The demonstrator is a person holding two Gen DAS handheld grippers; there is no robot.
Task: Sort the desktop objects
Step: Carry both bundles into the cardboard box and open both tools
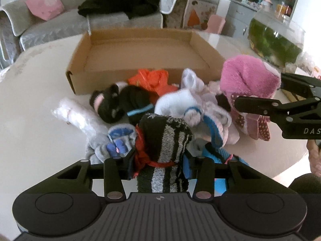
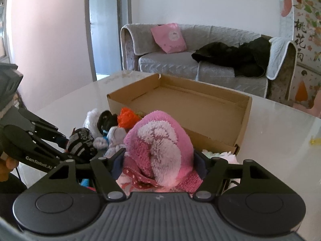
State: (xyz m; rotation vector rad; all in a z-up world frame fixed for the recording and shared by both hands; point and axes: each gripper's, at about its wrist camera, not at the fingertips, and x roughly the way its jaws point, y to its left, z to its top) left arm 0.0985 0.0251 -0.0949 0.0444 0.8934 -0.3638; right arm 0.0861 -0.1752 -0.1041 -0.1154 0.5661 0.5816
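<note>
On the left, the left gripper [image 1: 161, 160] has its jaws drawn in narrow around a black-and-grey striped sock [image 1: 163, 140], the pads pressing its sides so the sock stands up between the fingers; a red strip of fabric winds around its lower part. Just left of those fingers lies a grey sock with blue patches [image 1: 118, 140], and further left a clear plastic packet [image 1: 74, 114] rests on the pale tabletop [image 1: 36, 140]. Ahead of the left gripper sits a black sock with pink trim [image 1: 112, 102], an orange plastic bag [image 1: 152, 80] and a white sock with a blue band [image 1: 180, 102], all heaped together and touching. Beyond the heap, straight ahead of both grippers, stands an open cardboard box [image 1: 80, 80], its floor bare.

To the right of the heap, the right gripper [image 2: 158, 162] is closed on a fluffy pink sock [image 2: 160, 140], whose bulk fills the gap between the fingers; a darker pink dotted cuff hangs beneath it. In the left wrist view that same sock rises just beside the heap with the right gripper's finger [image 1: 252, 103] across it. Behind the table are a grey sofa [image 2: 180, 64], a pink cushion [image 2: 168, 37] and a dark garment [image 2: 236, 58].
</note>
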